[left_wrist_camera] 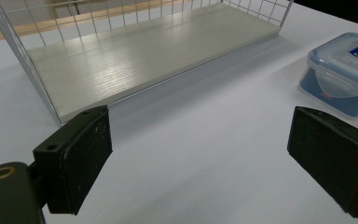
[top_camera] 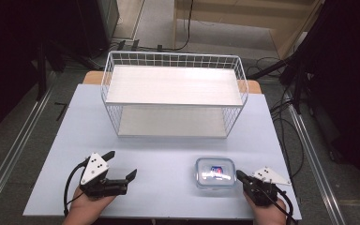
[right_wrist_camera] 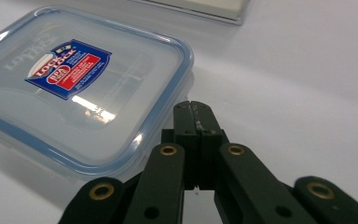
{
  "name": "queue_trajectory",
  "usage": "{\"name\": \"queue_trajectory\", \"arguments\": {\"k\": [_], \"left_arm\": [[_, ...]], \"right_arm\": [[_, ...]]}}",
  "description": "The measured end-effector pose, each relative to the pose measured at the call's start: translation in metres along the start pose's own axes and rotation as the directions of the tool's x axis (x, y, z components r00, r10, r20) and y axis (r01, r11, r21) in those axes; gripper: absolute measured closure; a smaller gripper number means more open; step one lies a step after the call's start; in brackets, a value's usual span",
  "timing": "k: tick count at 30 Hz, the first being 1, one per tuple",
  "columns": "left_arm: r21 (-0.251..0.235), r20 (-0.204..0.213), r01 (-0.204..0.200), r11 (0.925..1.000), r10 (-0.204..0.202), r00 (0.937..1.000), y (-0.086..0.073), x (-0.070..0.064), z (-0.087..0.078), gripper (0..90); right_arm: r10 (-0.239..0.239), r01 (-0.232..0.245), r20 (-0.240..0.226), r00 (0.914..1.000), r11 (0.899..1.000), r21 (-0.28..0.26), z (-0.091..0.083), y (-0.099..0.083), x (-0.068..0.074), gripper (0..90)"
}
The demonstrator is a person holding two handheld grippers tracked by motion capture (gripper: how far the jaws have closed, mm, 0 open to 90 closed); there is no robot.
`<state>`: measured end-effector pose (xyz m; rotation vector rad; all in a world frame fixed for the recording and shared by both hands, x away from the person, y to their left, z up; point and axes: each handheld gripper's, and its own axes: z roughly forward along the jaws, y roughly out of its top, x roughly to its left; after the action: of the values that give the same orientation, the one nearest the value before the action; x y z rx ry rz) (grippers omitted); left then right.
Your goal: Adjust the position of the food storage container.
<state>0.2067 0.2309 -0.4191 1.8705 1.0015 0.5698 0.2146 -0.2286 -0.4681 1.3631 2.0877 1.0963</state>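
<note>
Below the wire shelf rack, at lower right of the pale tabletop, sits a rigid, probably light, slick plastic container, best gripped across its side walls; the right gripper fingers clenched empty beside it, left gripper released.

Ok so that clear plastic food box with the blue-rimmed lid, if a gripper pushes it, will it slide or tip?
The food box is low, wide and flat-bottomed, so it would probably slide on the smooth table, not tip. Its rigid-looking plastic should hold shape. It looks light, though its contents cannot be made out.
</note>
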Motion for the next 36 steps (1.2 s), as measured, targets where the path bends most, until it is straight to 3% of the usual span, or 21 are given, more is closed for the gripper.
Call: {"name": "queue_trajectory", "arguments": {"k": [5,8,21,29,36], "left_arm": [[0.000,-0.002,0.025,0.9997,-0.025,0.9997,-0.002,0.003,-0.001,6.6],[-0.003,-0.010,0.018,0.9998,-0.018,0.9998,-0.002,0.004,-0.003,6.6],[0.002,-0.004,0.029,0.9996,-0.029,0.9996,-0.003,0.006,-0.005,6.9],[0.005,0.012,0.031,0.9995,-0.031,0.9994,-0.004,0.004,-0.004,7.2],[0.030,0.033,0.037,0.9989,-0.038,0.9987,-0.004,0.001,0.004,7.2]], "right_arm": [[-0.011,0.011,-0.044,0.9990,1.000,0.005,0.006,0.006,0.015,90.0],[-0.025,0.026,-0.063,0.9977,1.000,0.008,0.011,0.010,0.024,90.0],[-0.116,0.118,-0.177,0.9773,0.993,0.001,0.034,0.028,0.086,90.0],[-0.136,0.137,-0.200,0.9703,0.991,-0.008,0.045,0.035,0.104,90.0],[-0.124,0.126,-0.198,0.9723,0.992,-0.002,0.049,0.037,0.103,90.0]]}}
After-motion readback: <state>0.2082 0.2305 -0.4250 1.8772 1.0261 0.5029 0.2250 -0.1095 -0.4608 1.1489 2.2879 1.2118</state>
